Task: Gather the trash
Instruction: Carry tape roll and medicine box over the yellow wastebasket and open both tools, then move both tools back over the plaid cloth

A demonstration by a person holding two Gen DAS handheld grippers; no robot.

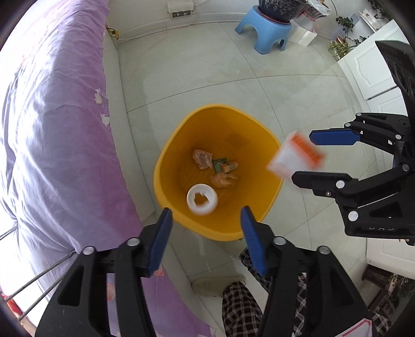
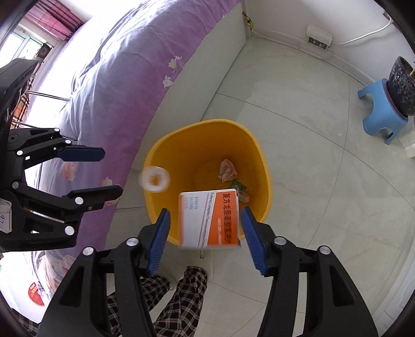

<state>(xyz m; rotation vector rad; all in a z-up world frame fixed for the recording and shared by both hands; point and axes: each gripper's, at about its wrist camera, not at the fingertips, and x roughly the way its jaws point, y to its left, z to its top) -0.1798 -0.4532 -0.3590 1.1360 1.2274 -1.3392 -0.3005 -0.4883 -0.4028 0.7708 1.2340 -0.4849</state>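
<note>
While both grippers are hanging over yellow bin (image 1: 166, 166), white ring (image 1: 202, 199) and orange-white box (image 2: 209, 219) are dropping, motion-blurred, free of pads. Left gripper (image 1: 206, 239) spread wide, gripping nothing; right gripper (image 2: 206, 239) likewise. Judgement: be keeping jaws apart, centred above rim. Right view is showing box print; left view is showing ring inside bin outline, crumpled scraps (image 1: 203, 159) below.

pale tiled floor (image 1: 233, 77) with a yellow bin (image 1: 166, 166) standing on it beside a bed under a purple floral cover (image 1: 52, 116). farther off, a blue plastic stool (image 1: 267, 31) holds a dark patterned pot (image 1: 280, 9).
</note>
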